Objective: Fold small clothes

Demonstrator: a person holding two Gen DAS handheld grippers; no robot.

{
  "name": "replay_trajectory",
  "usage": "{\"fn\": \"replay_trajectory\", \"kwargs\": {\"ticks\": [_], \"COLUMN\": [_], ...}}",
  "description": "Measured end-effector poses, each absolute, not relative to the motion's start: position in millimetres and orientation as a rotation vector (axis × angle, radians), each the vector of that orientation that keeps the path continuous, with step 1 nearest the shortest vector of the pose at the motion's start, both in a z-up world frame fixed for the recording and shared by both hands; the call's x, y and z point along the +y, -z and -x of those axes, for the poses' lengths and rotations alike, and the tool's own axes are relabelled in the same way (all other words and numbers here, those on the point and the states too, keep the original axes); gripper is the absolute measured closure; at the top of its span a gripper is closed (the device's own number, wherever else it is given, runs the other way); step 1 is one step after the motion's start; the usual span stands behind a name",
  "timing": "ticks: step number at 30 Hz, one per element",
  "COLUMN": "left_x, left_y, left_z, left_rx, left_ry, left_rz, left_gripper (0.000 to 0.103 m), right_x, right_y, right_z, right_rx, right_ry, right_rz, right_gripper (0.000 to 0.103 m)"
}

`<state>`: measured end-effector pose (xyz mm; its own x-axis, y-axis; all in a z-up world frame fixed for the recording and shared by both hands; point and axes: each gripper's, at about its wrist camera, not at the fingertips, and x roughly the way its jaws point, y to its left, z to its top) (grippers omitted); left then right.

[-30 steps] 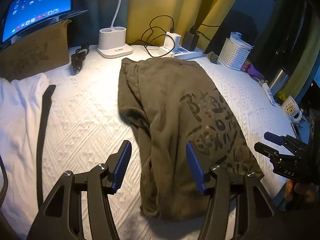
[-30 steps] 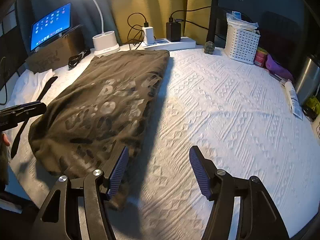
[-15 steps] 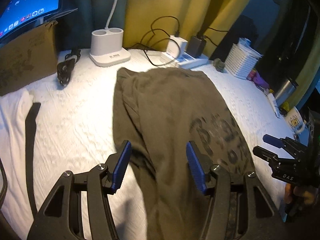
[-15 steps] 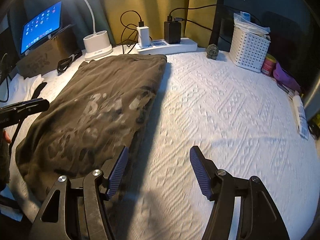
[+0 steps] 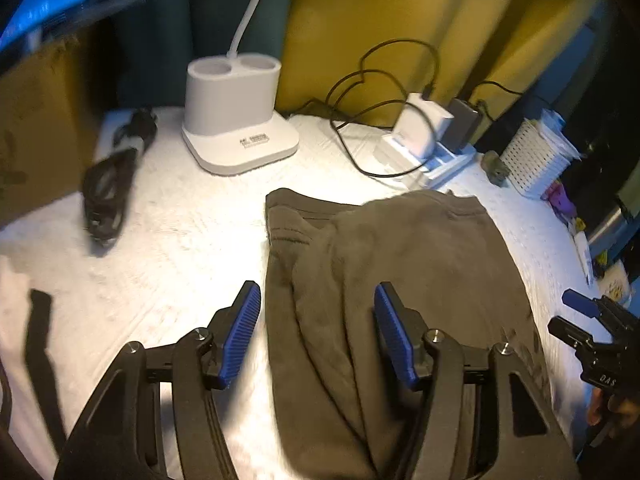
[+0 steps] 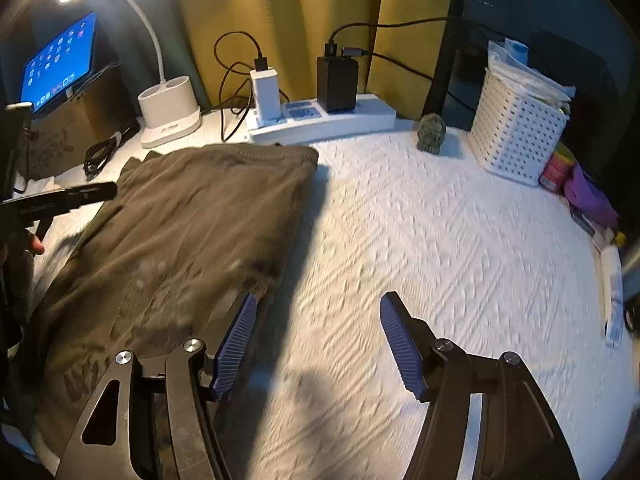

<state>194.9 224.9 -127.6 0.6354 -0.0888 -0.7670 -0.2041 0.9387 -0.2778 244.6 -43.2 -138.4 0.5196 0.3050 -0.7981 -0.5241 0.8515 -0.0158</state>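
olive shirt (image 6: 188,236) lies folded lengthwise on table's left half, collar toward back edge | left gripper (image 5: 318,332) and right gripper (image 6: 318,344) fingers apart, empty | I judge it soft, light, limp; I'd pinch near hem corners.

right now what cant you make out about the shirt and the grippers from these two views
- Olive shirt, near hem: in the left wrist view, cut off by the bottom edge and hidden behind the left gripper.
- Shirt print: motion blur smears it in the right wrist view.
- Right gripper: in the left wrist view only its fingertips show at the frame's right edge, so the opening is unreadable there.
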Motion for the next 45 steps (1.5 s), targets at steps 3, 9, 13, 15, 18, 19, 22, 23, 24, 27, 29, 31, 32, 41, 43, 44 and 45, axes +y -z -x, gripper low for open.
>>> {"fn": "replay_trajectory", "kwargs": {"ticks": [3, 9, 13, 15, 18, 19, 22, 23, 24, 27, 29, 31, 32, 41, 43, 44, 45], "left_x": [231.6, 202.7, 178.7, 173.9, 174.7, 175.4, 168.6, 165.1, 164.3, 162.2, 162.7, 160.9, 160.1, 155.2, 154.9, 154.0, 153.4], "left_y": [139.3, 142.1, 144.5, 145.5, 145.3, 145.9, 146.8, 146.8, 146.9, 147.8, 147.7, 147.5, 147.6, 142.4, 138.4, 136.4, 135.2], "left_z": [-205.4, -216.9, -222.8, -224.5, -224.8, -225.3, -225.4, -224.4, -223.9, -224.4, -224.4, -223.9, -223.5, -217.9, -214.5, -212.7, -211.2], "left_rx": [0.904, 0.917, 0.924, 0.915, 0.904, 0.905, 0.906, 0.9, 0.894, 0.876, 0.872, 0.868, 0.866, 0.854, 0.846, 0.842, 0.841], "left_ry": [-0.067, 0.026, 0.137, 0.13, 0.111, 0.116, 0.116, 0.108, 0.102, 0.096, 0.094, 0.091, 0.095, 0.107, 0.113, 0.116, 0.117], "left_rz": [0.398, 0.285, 0.237, 0.213, 0.207, 0.212, 0.179, 0.165, 0.159, 0.156, 0.158, 0.149, 0.148, 0.138, 0.142, 0.142, 0.142], "left_gripper": [0.04, 0.025, 0.025, 0.027, 0.054, 0.06, 0.07, 0.07, 0.07, 0.07, 0.07, 0.073, 0.076, 0.081, 0.081, 0.081, 0.081], "right_x": [-39.8, -33.1, -25.1, -18.7, -5.1, 0.4, 14.1, 18.2, 22.5, 33.3, 39.6, 44.1, 45.4, 57.7, 55.7, 54.6, 54.3], "right_y": [138.5, 143.8, 150.1, 152.4, 156.7, 159.4, 167.4, 169.3, 170.4, 172.4, 173.5, 174.5, 174.3, 169.4, 167.5, 166.0, 164.6], "right_z": [-257.0, -280.4, -297.5, -304.3, -314.3, -318.2, -325.6, -326.6, -326.2, -322.7, -319.9, -317.0, -316.2, -299.8, -297.9, -297.1, -295.7], "right_rx": [0.887, 0.892, 0.911, 0.918, 0.93, 0.936, 0.956, 0.957, 0.948, 0.915, 0.897, 0.884, 0.881, 0.843, 0.841, 0.841, 0.84], "right_ry": [-0.51, -0.538, -0.579, -0.609, -0.659, -0.671, -0.686, -0.692, -0.694, -0.693, -0.705, -0.703, -0.712, -0.76, -0.763, -0.765, -0.765], "right_rz": [0.271, 0.248, 0.212, 0.191, 0.16, 0.151, 0.145, 0.149, 0.16, 0.208, 0.234, 0.264, 0.268, 0.319, 0.315, 0.312, 0.31], "right_gripper": [0.03, 0.027, 0.027, 0.027, 0.027, 0.027, 0.027, 0.027, 0.027, 0.027, 0.028, 0.029, 0.035, 0.08, 0.083, 0.084, 0.084]}}
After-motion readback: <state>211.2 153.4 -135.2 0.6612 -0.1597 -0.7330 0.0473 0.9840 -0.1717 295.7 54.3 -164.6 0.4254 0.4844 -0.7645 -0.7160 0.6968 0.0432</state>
